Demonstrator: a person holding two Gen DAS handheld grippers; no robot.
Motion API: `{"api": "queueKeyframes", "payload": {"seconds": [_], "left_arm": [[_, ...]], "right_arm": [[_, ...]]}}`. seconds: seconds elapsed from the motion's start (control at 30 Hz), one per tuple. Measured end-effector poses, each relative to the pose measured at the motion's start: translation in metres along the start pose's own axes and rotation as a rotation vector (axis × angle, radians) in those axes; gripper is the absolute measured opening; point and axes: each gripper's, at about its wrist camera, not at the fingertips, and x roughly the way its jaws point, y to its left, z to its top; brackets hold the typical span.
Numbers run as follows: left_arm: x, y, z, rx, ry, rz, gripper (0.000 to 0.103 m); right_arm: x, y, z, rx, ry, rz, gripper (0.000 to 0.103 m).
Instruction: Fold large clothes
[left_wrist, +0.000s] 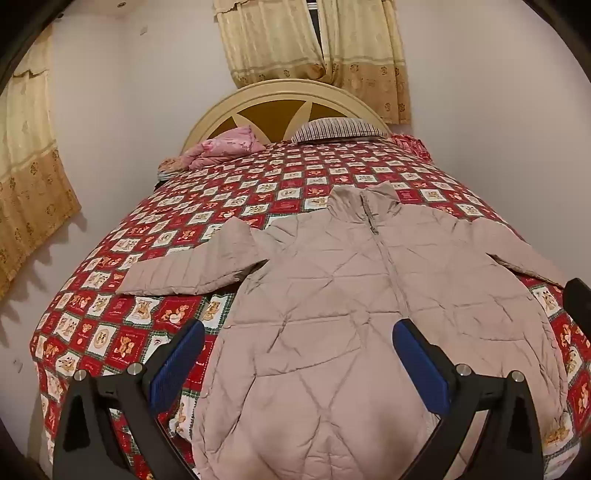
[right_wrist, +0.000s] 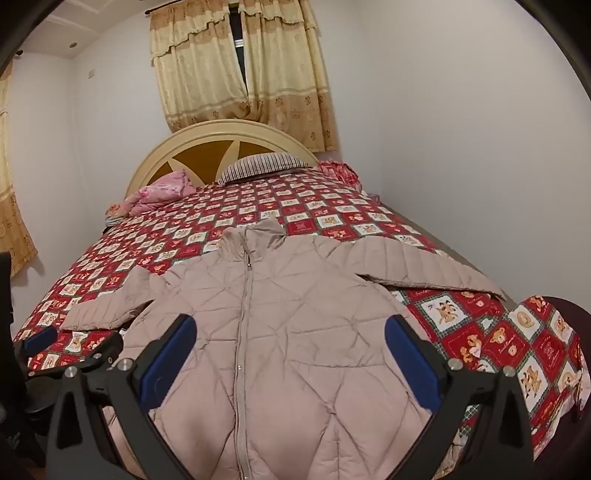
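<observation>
A beige quilted jacket (left_wrist: 351, 295) (right_wrist: 280, 332) lies flat and zipped on the bed, front up, collar toward the headboard, both sleeves spread out to the sides. My left gripper (left_wrist: 299, 354) hovers open above the jacket's lower left part, nothing between its blue pads. My right gripper (right_wrist: 288, 350) hangs open over the jacket's lower middle, also with nothing in it. In the right wrist view the left gripper (right_wrist: 74, 339) shows at the left edge, beside the jacket's left sleeve (right_wrist: 107, 306).
The bed carries a red checked bedspread (left_wrist: 240, 192) (right_wrist: 480, 332) with bear prints. At the headboard (left_wrist: 280, 103) lie a pink folded quilt (left_wrist: 225, 147) and a striped pillow (left_wrist: 336, 129). Walls close in on both sides; curtains (right_wrist: 240, 74) hang behind.
</observation>
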Motion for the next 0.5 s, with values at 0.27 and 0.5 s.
{"api": "queueKeyframes", "payload": {"seconds": [0.27,0.5], "left_arm": [[0.004,0.006,-0.002,-0.035,0.007,-0.036,0.102],[0.006,0.002,-0.001,-0.026,0.001,-0.034,0.102]], "right_arm": [[0.000,0.000,0.000,-0.001,-0.004,-0.012,0.103],[0.002,0.001,0.000,-0.011,0.003,-0.006,0.103]]}}
